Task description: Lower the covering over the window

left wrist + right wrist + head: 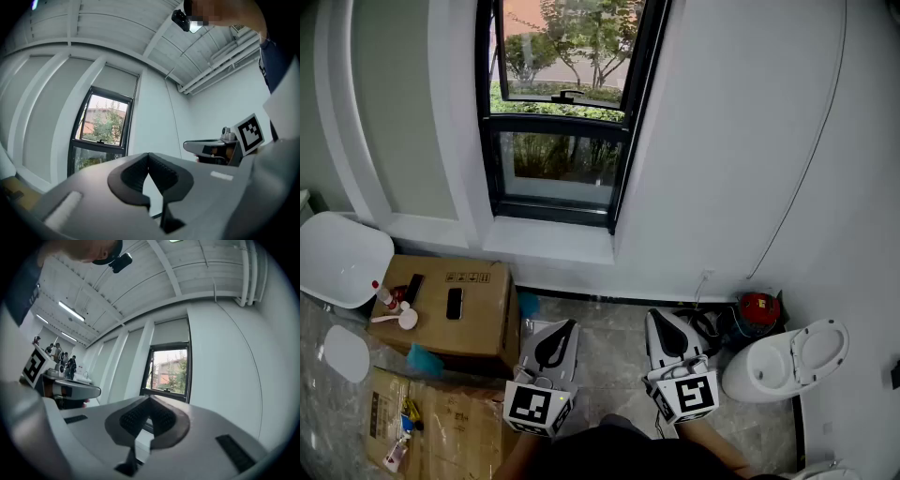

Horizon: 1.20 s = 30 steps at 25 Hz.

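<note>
Side by side and low, left claw [565, 328] and right claw [660, 321], both pinched shut on nothing, pointed ahead, probably just readied. Beyond, window [562, 103] uncovered; blind [171, 331] drawn up above the glass, well apart from either claw.

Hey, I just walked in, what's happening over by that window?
A person stands facing the window, holding tongs in each hand. The left tongs and the right tongs are both shut and empty, held low and short of the wall. The grey blind sits high above the panes, so the glass is uncovered and the lowering has not begun.
</note>
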Each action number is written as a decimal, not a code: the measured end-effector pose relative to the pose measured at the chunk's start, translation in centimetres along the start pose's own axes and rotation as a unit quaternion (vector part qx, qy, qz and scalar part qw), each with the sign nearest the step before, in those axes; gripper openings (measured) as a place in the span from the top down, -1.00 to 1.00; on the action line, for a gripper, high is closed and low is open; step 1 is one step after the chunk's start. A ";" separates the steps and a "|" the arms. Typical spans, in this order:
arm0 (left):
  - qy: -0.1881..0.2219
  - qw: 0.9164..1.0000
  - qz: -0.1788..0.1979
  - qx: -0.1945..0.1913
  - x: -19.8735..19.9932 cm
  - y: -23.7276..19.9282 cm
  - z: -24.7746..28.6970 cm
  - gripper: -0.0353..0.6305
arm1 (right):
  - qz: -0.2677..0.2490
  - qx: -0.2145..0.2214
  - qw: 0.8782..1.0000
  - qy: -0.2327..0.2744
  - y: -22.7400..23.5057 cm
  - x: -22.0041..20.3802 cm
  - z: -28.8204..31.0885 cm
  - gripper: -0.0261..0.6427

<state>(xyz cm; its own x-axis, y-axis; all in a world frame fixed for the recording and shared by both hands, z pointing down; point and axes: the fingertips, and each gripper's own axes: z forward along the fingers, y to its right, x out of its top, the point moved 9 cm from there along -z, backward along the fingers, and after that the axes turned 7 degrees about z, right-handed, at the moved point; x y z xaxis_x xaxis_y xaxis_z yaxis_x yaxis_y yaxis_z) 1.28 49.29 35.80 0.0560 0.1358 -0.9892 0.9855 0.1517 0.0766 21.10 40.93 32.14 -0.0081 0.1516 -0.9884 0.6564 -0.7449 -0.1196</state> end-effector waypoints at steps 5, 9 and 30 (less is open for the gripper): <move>-0.007 0.999 -0.053 -0.004 -2.0 0.2 0.3 0.86 | -0.020 -0.006 0.999 -0.034 0.0 -1.4 -0.7 0.89; -0.011 0.998 -0.054 -0.003 -2.7 -0.1 1.5 0.86 | 0.004 -0.003 0.999 -0.042 1.0 -1.5 0.9 0.89; -0.048 0.997 -0.060 0.020 -3.9 -11.5 26.8 0.86 | 0.106 0.048 0.993 0.024 18.5 -7.0 27.7 0.89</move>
<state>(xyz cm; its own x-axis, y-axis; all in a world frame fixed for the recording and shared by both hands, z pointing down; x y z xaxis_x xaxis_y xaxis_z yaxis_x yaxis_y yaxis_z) -6.02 20.82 35.39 -0.0503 0.0239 -0.9984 0.9915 0.1215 -0.0471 12.46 8.10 34.21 0.1601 0.0150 -0.9870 0.5641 -0.8219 0.0790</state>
